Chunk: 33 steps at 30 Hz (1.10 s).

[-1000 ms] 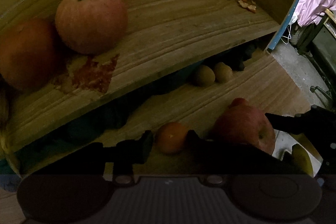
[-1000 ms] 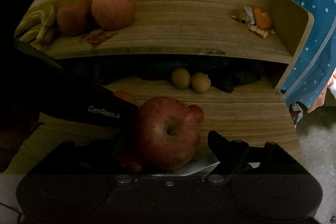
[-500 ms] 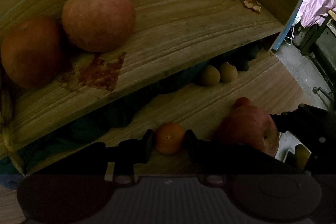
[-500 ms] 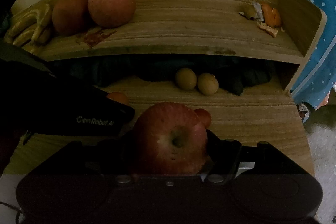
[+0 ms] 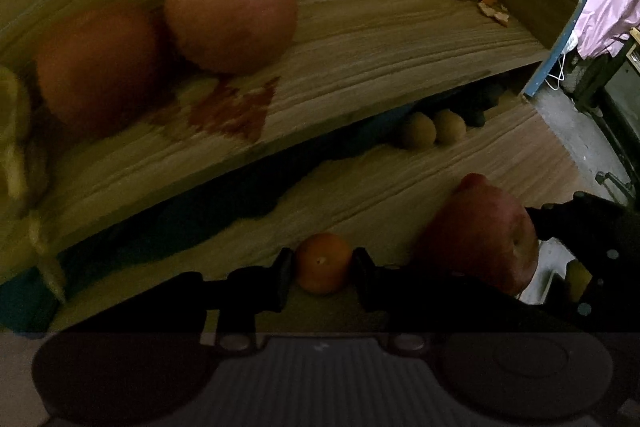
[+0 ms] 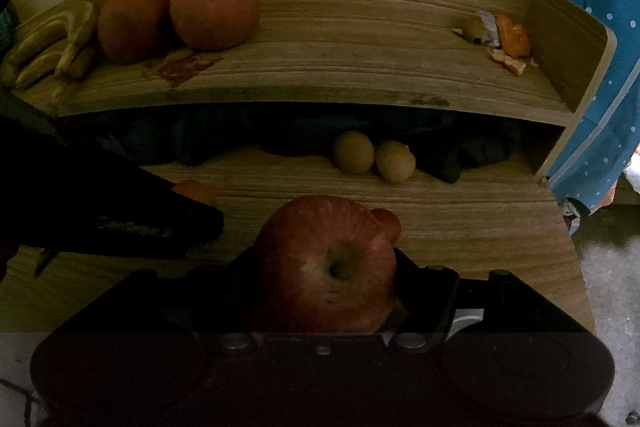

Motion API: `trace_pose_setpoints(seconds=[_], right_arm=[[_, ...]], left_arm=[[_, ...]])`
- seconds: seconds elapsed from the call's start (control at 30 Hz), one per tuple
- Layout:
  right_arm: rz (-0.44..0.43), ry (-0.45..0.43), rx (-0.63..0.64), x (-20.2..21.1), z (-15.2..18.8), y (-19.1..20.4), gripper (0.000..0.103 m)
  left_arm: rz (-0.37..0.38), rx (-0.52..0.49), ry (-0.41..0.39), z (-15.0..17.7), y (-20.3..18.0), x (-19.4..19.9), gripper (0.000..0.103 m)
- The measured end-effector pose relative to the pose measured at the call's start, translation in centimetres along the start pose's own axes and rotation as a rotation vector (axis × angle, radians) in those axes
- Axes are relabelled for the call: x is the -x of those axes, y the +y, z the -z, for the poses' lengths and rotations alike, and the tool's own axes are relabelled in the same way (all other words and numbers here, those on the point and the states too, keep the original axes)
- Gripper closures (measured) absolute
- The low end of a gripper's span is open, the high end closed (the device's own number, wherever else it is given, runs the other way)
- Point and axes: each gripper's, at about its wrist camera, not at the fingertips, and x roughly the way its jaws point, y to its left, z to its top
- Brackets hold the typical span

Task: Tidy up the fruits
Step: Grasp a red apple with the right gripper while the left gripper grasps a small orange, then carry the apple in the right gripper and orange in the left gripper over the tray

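Note:
My left gripper (image 5: 323,269) is shut on a small orange (image 5: 323,261) just above the lower wooden shelf (image 5: 384,195). To its right, a big red apple (image 5: 480,239) sits in my right gripper (image 5: 576,227). In the right wrist view the red apple (image 6: 328,267) fills the space between the fingers of the right gripper (image 6: 324,271), stem hollow facing the camera. A small red fruit (image 6: 387,223) lies just behind it. The left gripper's dark body (image 6: 120,215) reaches in from the left, with the small orange (image 6: 194,191) peeking over it.
The upper shelf (image 6: 360,75) holds an apple (image 6: 214,7), an orange fruit (image 6: 134,23) and bananas (image 6: 52,47) at the left, and peel scraps (image 6: 504,35) at the right. Two brown round fruits (image 6: 354,151) and dark cloth (image 6: 460,155) lie at the back of the lower shelf.
The right gripper's fingers have closed onto the red apple, which now sits higher and nearer the camera. The left gripper kept the small orange and shifted slightly.

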Motion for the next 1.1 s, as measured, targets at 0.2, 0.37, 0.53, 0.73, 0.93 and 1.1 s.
trace_pose_setpoints(seconds=[0.2,0.37,0.53,0.73,0.93,1.1], right_arm=[[-0.012,-0.019,0.007,1.0,0.1,1.1,0.034],[-0.017,-0.032,0.024,1.9,0.1,2.3,0.034],[-0.003,-0.042,0.016,3.4,0.6,3.1,0.034],[0.030,-0.056,-0.028,5.7,1.9,3.7,0.034],[0.070,-0.082,-0.063,8.2,3.0,4.3,0.034],[0.102,-0.087,-0.105,10.6,4.7,4.5,0.034]], left_arm=[[0.005,0.036,0.001,0.8,1.3,1.2,0.069],[0.001,0.046,-0.012,1.3,2.1,2.3,0.069],[0.009,0.057,-0.014,1.9,2.8,3.6,0.069],[0.024,0.039,-0.024,2.8,3.4,5.2,0.069],[0.048,0.006,-0.031,3.7,3.4,6.4,0.069],[0.085,-0.039,-0.021,4.8,2.5,7.1,0.069]])
